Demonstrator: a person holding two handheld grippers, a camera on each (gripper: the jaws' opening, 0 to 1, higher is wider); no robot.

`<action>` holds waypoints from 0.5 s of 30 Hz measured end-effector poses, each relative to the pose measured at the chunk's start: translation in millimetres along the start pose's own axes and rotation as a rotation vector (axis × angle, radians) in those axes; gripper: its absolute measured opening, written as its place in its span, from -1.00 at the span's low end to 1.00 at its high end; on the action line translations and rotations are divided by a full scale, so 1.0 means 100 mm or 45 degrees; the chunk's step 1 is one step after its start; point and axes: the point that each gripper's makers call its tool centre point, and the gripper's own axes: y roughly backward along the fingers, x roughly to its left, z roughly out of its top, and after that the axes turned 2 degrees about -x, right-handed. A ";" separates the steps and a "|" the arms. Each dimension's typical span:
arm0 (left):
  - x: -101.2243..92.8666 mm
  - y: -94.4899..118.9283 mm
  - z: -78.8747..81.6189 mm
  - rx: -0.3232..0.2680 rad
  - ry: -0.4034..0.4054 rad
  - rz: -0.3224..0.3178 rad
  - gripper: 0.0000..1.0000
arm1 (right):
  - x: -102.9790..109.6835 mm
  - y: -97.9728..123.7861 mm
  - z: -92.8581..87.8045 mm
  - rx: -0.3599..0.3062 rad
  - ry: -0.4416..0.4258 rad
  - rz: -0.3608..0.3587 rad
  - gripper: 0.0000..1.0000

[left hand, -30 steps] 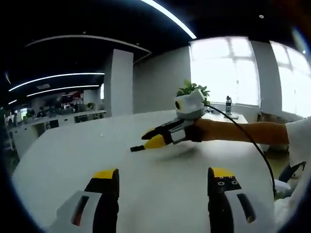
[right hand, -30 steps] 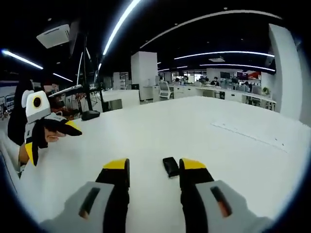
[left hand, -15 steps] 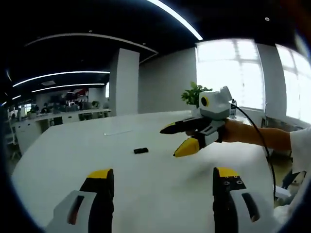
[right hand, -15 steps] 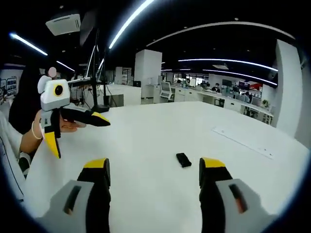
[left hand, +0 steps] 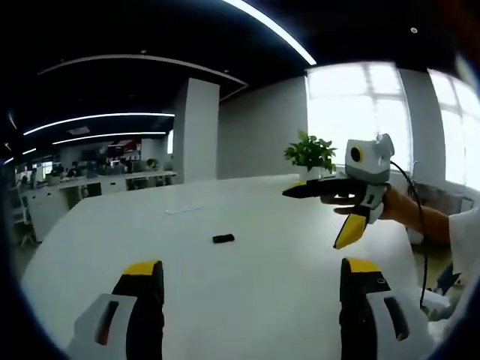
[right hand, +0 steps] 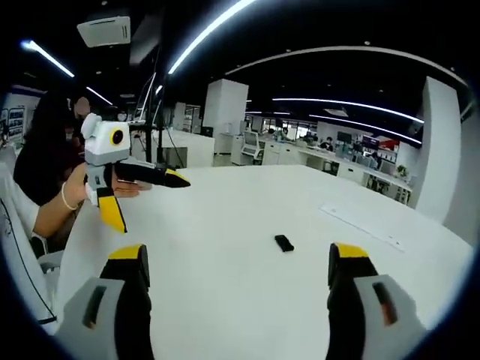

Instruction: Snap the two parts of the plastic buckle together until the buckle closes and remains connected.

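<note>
Both tools hang wide open and empty above the white surface (left hand: 262, 285), likely clearing the view of the black buckle (left hand: 223, 238) between them.

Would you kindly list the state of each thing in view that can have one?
Buckle: lying flat on the table, touched by neither gripper; too small to tell whether its parts are joined.
Left gripper: open, held above the table, nothing between its jaws.
Right gripper: open, held above the table, nothing between its jaws.
</note>
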 end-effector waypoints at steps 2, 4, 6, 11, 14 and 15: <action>-0.02 0.01 0.02 0.005 -0.003 -0.012 0.99 | 0.04 0.05 0.00 0.015 0.034 0.005 1.00; -0.04 0.03 0.04 0.000 -0.003 -0.017 0.99 | 0.06 0.11 0.02 0.018 0.057 -0.002 1.00; -0.05 0.05 0.07 -0.008 -0.009 -0.014 0.99 | 0.09 0.17 0.06 0.009 0.063 -0.013 1.00; -0.05 0.13 0.14 -0.024 -0.012 -0.024 0.99 | 0.08 0.32 0.16 -0.017 0.050 -0.080 1.00; 0.00 0.18 0.17 -0.032 -0.003 0.005 0.99 | 0.09 0.40 0.20 -0.008 0.043 -0.138 1.00; 0.01 0.20 0.18 -0.032 0.002 0.014 0.99 | 0.08 0.44 0.21 0.001 0.040 -0.155 1.00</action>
